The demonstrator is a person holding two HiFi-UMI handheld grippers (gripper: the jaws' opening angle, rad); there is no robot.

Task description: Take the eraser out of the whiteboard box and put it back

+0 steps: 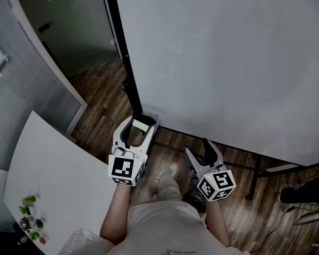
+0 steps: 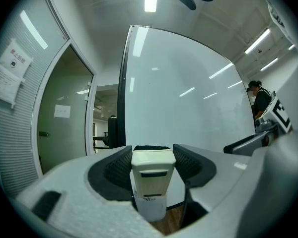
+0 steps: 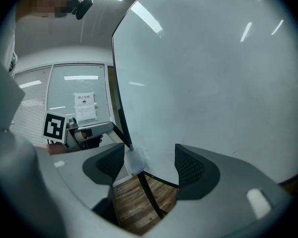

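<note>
A cream eraser (image 1: 141, 125) with a dark felt face sits between the jaws of my left gripper (image 1: 140, 122), which is shut on it. The grip is at the lower left corner of the whiteboard (image 1: 228, 57), by the small white box (image 1: 153, 122) fixed there. In the left gripper view the eraser (image 2: 151, 172) stands upright between the pads, with the white box (image 2: 153, 211) right under it. My right gripper (image 1: 196, 146) hangs open and empty to the right, near the board's bottom edge. Its own view shows the box (image 3: 134, 161) between its spread jaws, farther off.
A white table (image 1: 48, 174) with small plants (image 1: 29, 217) lies at the left. A glass door (image 1: 74, 25) and a blind-covered wall stand behind it. The board's stand leg (image 1: 255, 179) and cables cross the wooden floor (image 1: 103, 94). Another person (image 2: 260, 100) stands far right.
</note>
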